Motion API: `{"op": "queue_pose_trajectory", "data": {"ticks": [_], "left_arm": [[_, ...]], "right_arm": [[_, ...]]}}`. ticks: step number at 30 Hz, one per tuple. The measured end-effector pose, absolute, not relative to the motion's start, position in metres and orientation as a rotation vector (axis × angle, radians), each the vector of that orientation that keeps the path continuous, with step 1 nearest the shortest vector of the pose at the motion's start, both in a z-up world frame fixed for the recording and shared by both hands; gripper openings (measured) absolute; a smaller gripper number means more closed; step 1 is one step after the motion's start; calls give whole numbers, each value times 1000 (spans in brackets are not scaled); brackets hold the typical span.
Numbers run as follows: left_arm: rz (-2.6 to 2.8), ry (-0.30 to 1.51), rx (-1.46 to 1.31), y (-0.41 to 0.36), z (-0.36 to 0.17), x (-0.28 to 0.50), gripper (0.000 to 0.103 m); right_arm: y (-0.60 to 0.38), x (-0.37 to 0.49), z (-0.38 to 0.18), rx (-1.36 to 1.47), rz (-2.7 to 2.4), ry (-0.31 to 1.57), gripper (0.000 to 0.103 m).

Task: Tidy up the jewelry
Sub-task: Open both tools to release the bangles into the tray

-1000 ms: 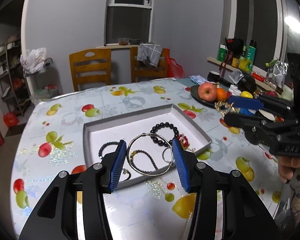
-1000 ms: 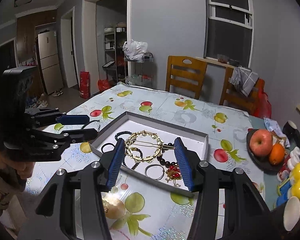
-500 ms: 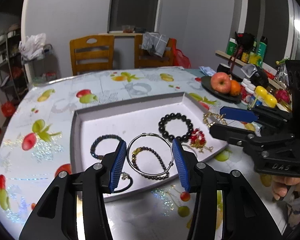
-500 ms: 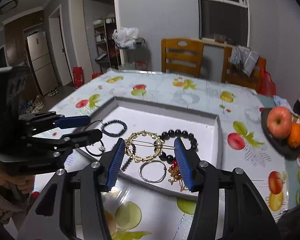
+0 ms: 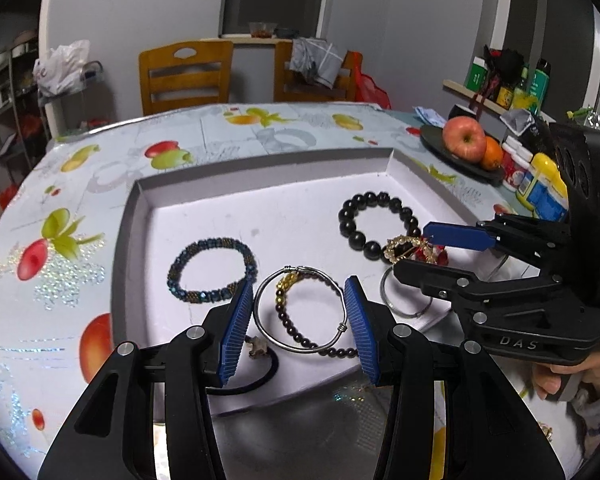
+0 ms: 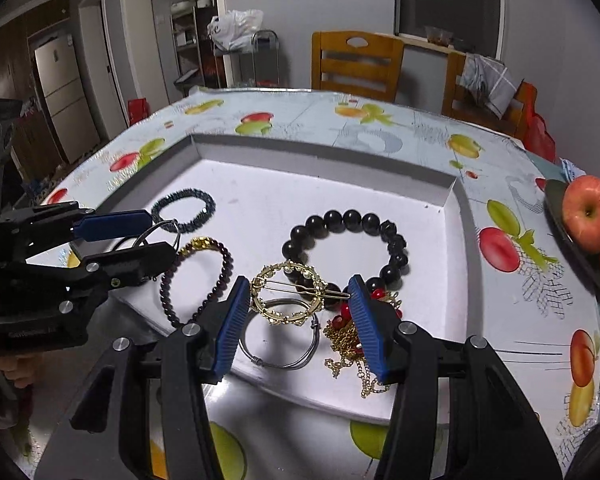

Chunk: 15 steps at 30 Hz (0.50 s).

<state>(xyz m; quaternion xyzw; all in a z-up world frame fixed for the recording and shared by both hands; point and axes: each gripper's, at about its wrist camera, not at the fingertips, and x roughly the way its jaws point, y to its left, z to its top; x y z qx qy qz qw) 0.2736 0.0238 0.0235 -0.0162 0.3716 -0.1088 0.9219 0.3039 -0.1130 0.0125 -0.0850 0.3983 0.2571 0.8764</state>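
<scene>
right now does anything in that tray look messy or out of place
Yes: the gold chain, tangled with red beads, spills over the tray's near rim onto the tablecloth. The bracelets lie flat inside.

One tray (image 6: 466,216) holds three beaded bracelets (image 6: 348,240), two silver wire bangles (image 5: 300,312), one gold hair clip (image 6: 288,298) and one gold chain (image 6: 352,356), beside two chairs (image 5: 186,76).

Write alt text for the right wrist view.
The right gripper grips a round gold hair clip between blue jaws, over a white tray of bracelets on a fruit-print table. At left, the left gripper holds a silver wire bangle.
</scene>
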Motion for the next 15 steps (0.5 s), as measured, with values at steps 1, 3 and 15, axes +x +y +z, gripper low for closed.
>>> {"op": "queue_pose_trajectory", "data": {"ticks": [1, 3, 15], "left_arm": [[-224, 777, -39, 24, 20, 275, 49], [-236, 787, -63, 27, 19, 276, 49], [-233, 781, -74, 28, 20, 272, 58]], "right_arm": [[-112, 305, 11, -183, 536, 834, 51], [-111, 306, 8, -185, 541, 845, 51], [-114, 307, 13, -158, 541, 842, 54]]}}
